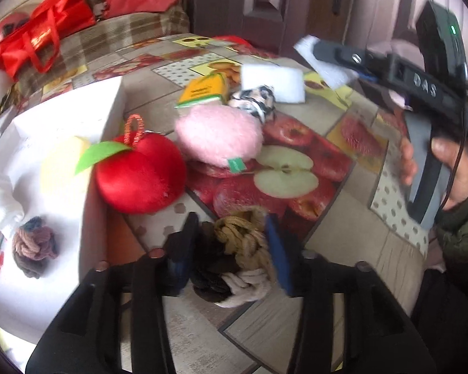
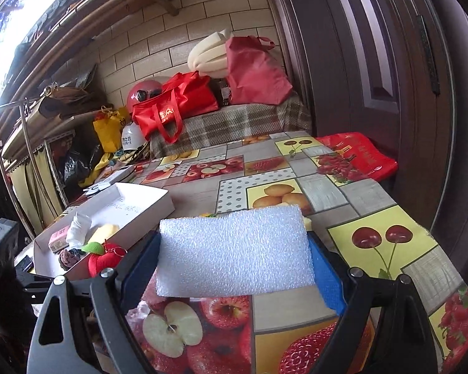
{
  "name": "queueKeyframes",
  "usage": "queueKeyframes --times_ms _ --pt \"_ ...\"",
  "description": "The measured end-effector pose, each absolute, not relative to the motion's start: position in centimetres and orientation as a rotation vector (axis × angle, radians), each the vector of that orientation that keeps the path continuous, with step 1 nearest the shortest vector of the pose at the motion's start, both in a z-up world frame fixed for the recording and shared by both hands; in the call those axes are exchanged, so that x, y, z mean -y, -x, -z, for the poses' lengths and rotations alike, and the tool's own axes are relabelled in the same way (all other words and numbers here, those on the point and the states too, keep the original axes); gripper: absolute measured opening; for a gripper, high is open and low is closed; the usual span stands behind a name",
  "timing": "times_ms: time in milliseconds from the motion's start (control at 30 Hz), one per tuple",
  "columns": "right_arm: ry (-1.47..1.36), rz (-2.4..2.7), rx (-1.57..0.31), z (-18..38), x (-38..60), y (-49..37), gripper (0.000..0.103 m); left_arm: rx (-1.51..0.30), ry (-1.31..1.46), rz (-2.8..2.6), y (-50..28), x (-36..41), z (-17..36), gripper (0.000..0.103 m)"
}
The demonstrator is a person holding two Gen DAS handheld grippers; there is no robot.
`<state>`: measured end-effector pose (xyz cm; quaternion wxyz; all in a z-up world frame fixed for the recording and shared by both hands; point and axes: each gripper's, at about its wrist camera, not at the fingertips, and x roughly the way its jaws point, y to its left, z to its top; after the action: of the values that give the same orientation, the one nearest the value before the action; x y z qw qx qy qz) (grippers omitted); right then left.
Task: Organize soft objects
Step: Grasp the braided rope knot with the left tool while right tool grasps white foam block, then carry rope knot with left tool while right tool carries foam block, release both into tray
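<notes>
Both grippers loaded, white box waiting on the left

The right gripper (image 2: 234,265) clamps a white foam sheet (image 2: 234,255) by its two side edges, lifted clear of the fruit-print table (image 2: 374,193); such a thin, springy piece could bow and pop out of the blue pads if squeezed harder, or slide free if the hold loosens. The left gripper (image 1: 231,249) has its fingers around a knotted rope bundle (image 1: 240,249), which fills the gap between them, though how firmly the pads press cannot be told; a weak hold would probably let it drop short of the white box (image 1: 112,106) just to that gripper's left. The red plush apple (image 1: 140,174) leans against the box wall ahead-left and could be knocked aside on the way.
</notes>
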<state>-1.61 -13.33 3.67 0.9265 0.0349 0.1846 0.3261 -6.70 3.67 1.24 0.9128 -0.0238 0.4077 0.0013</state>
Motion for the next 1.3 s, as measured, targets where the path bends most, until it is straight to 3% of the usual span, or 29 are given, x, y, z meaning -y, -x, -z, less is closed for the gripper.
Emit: queueKeyframes --times_ms 133,500,533,600,633,767,1067,1300 --pt "-0.069 -0.682 -0.39 -3.6 13.1 1.5 0.09 -0.766 -0.005 -0.047 8.1 -2.9 -2.3 0.081" --pt "-0.08 -0.698 -0.388 -3.5 13.4 1.5 0.09 -0.9 -0.021 -0.055 7.2 -2.6 -0.6 0.081" --pt "-0.078 -0.698 -0.387 -3.5 13.3 1.4 0.09 -0.914 -0.029 -0.036 7.1 -2.4 -0.4 0.08" --pt "-0.078 -0.698 -0.389 -3.5 13.4 1.4 0.09 -0.933 -0.019 0.011 6.9 -2.2 -0.1 0.066" --pt "-0.078 -0.696 -0.386 -3.5 13.4 1.4 0.09 -0.922 -0.016 0.019 7.1 -2.3 -0.2 0.046" --pt "-0.09 -0.692 -0.383 -3.6 13.6 1.2 0.09 -0.871 -0.024 0.009 7.6 -2.1 -1.0 0.035" --pt "-0.114 -0.675 -0.316 -4.2 14.0 2.1 0.09 -0.516 0.048 -0.144 12.5 -5.5 -4.5 0.035" --pt "-0.095 -0.68 -0.271 -4.3 11.8 3.2 0.09 -0.377 0.076 -0.342 14.5 -9.3 -5.3 0.035"
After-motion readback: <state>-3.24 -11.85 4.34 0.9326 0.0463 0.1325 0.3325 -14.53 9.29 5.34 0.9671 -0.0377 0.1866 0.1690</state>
